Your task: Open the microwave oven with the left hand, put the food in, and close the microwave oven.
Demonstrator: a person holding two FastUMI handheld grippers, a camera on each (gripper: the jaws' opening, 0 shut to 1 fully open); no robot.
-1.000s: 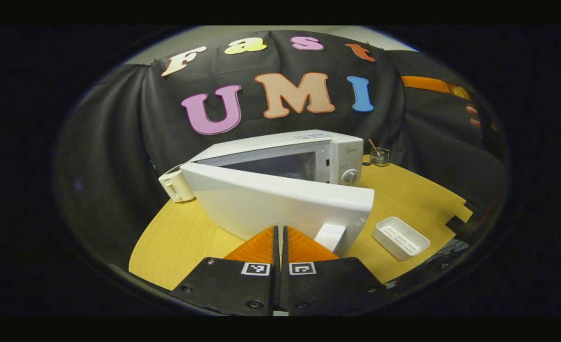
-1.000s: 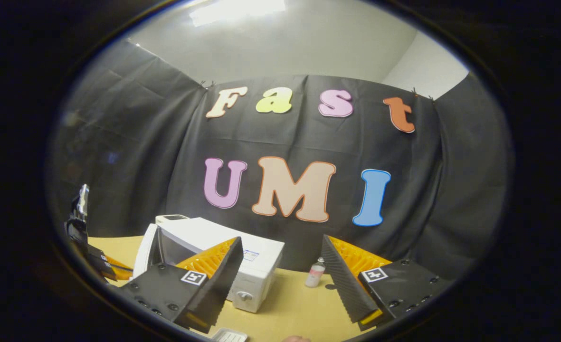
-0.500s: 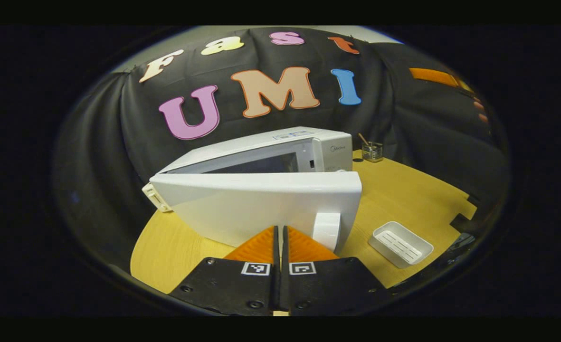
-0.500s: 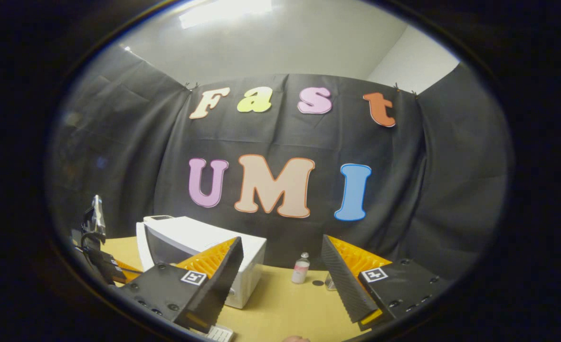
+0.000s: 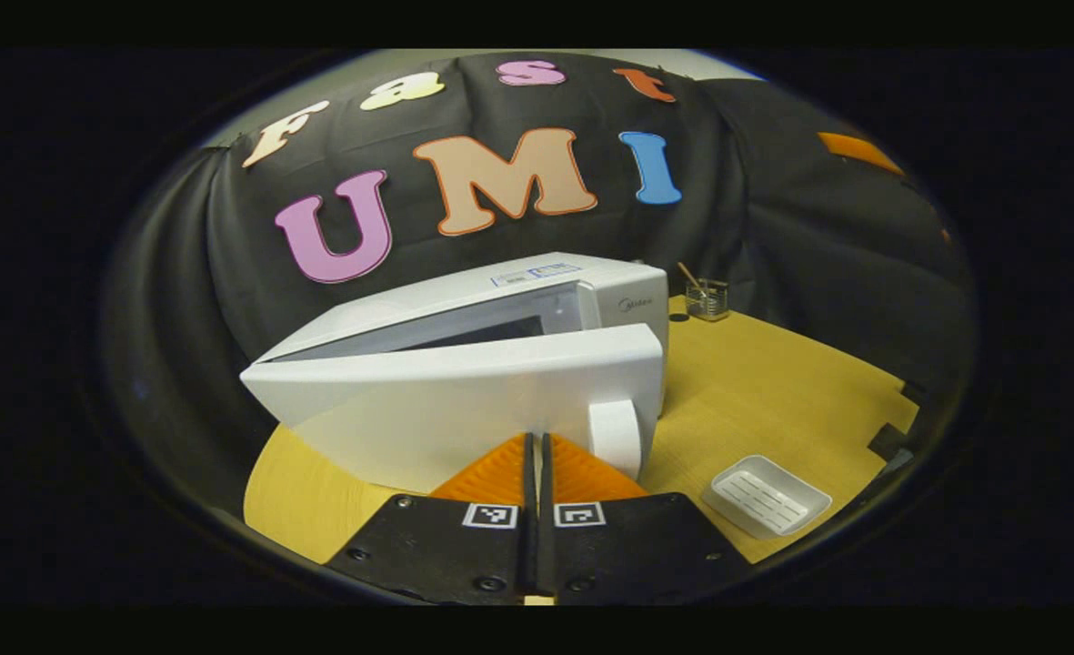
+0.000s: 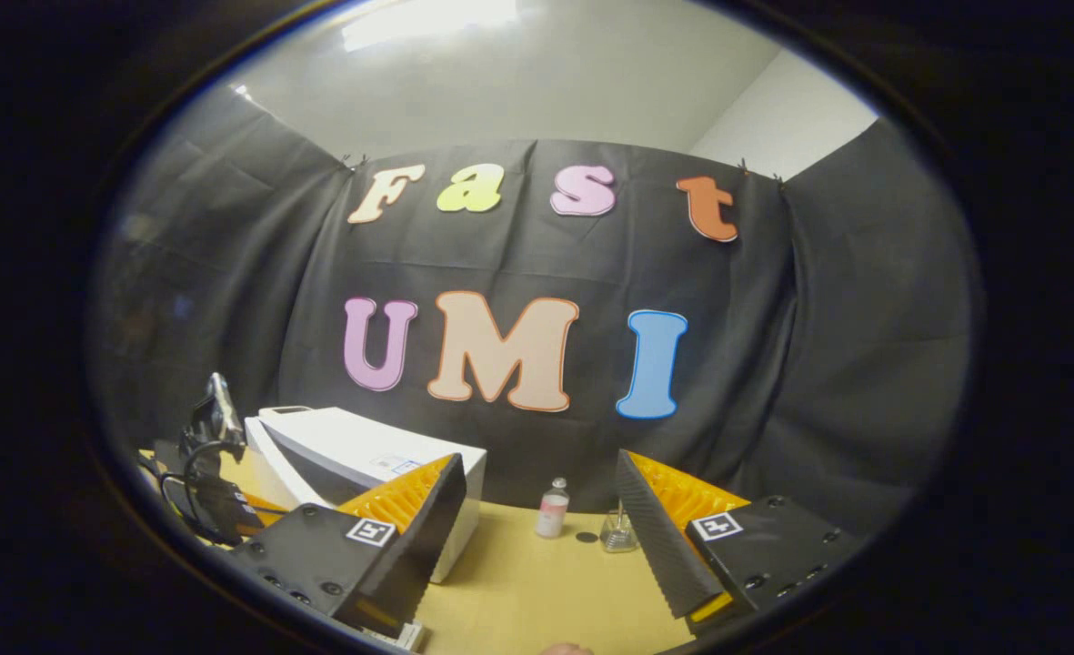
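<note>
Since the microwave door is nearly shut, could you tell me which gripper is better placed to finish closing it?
Left. The left gripper, fingers together, is right at the microwave door, beside its handle, with only a narrow gap left. The right gripper is open and raised, off to the microwave's right.

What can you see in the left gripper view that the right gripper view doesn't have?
The left gripper view looks at the microwave from close up. Its door is nearly shut and has a white handle. The left hand-held gripper is closed, right at the door. The right gripper view adds a small bottle, a ceiling light and the open right hand-held gripper. Both share the microwave, the yellow table and a glass jar.
</note>
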